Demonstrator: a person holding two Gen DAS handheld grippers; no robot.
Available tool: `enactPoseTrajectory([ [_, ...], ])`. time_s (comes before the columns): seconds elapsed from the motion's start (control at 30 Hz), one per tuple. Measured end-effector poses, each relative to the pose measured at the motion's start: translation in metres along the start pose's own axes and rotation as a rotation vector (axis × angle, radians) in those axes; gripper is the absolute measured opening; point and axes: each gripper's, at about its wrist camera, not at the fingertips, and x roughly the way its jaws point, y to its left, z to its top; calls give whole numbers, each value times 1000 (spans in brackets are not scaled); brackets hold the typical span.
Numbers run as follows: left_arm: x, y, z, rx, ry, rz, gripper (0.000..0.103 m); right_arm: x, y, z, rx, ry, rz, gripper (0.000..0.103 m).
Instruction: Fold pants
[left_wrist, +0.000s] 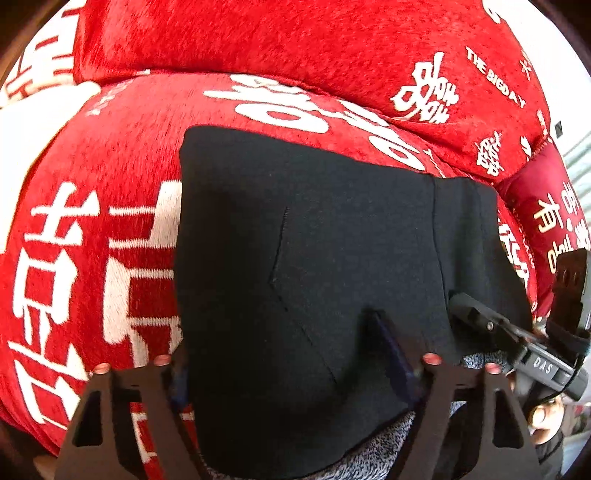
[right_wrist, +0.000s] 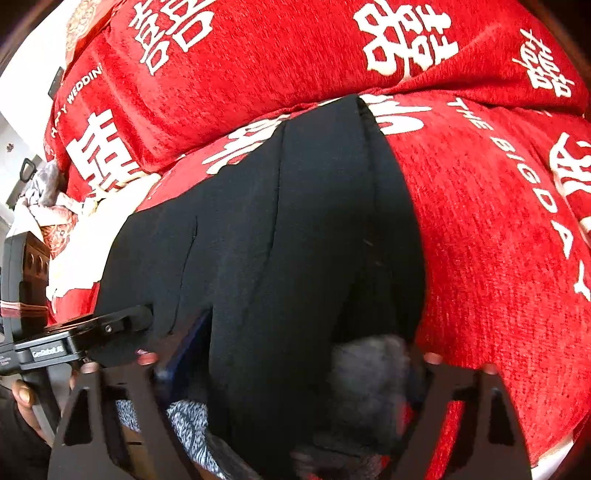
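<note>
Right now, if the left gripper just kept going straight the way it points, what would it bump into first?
The left gripper would meet the black pants at once; the cloth already lies between its open fingers. Beyond is the red blanket.

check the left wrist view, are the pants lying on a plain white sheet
No, the black pants lie on a red blanket with white characters.

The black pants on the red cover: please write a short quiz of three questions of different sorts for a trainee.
1. True or false: the black pants lie on a red bed cover with white characters.
2. What shows under the near edge of the pants? A) grey fleecy lining B) a blue zipper C) a belt
3. Fill in: beside the right gripper, the left gripper reaches the pants from the ____.

Key: 1 true; 2 A; 3 left.
</note>
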Motion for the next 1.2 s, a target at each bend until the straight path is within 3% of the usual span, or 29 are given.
enactPoseTrajectory([
  [0.13, -6, 1, 0, 15, -8, 2, 61, -8, 16, -2, -38, -17, -25, 63],
  [0.33, -16, 3, -1, 27, -10, 0, 50, -23, 41, -1, -58, -47, -40, 53],
  [0.67, -51, 18, 2, 30, -43, 43, 49, -37, 89, -1, -96, -76, -27, 52],
  [1.2, -114, 104, 16, -71, -92, 138, 49, -6, 191, 11, -171, -54, 35, 52],
])
